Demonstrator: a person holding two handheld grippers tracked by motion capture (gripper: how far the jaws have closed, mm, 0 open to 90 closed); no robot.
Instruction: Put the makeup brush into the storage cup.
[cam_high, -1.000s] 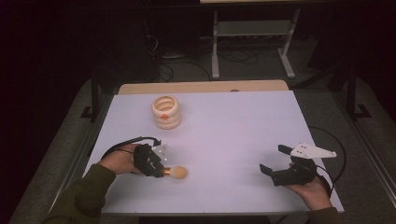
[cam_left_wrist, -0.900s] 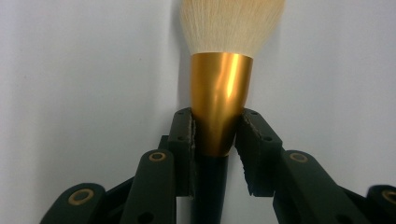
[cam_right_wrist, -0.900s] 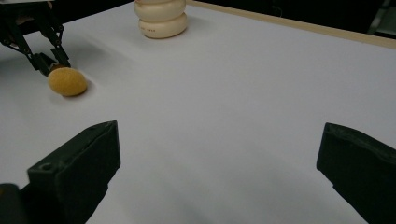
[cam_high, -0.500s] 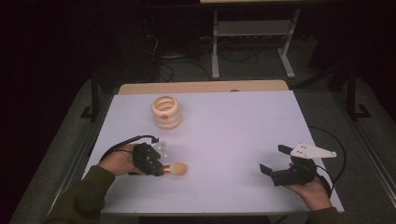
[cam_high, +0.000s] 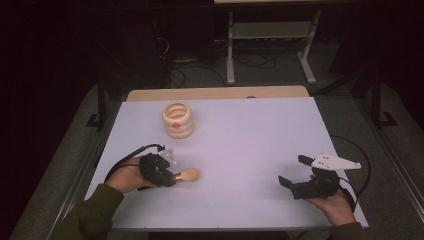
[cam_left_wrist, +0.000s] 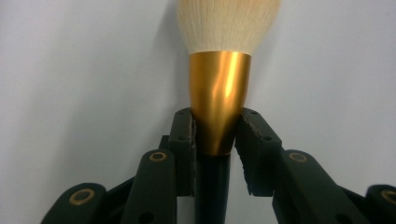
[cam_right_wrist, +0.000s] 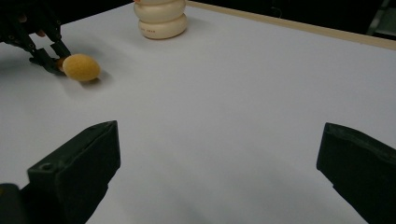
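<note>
At the near left of the white table (cam_high: 240, 135), we had the left gripper (cam_high: 172, 176) clamped on the makeup brush (cam_high: 186, 175), its pads pressing either side of the gold ferrule while the pale bristles pointed right, low over the tabletop. Farther off stood the ringed cream holder (cam_high: 178, 120). At the near right, our right gripper (cam_high: 295, 172) held its jaws wide apart around nothing, well apart from the brush.

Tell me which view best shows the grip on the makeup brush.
The left gripper view: the left gripper clamps the makeup brush on its gold collar. The high view shows it small at the hand; the right gripper view shows its bristle head far off.
</note>
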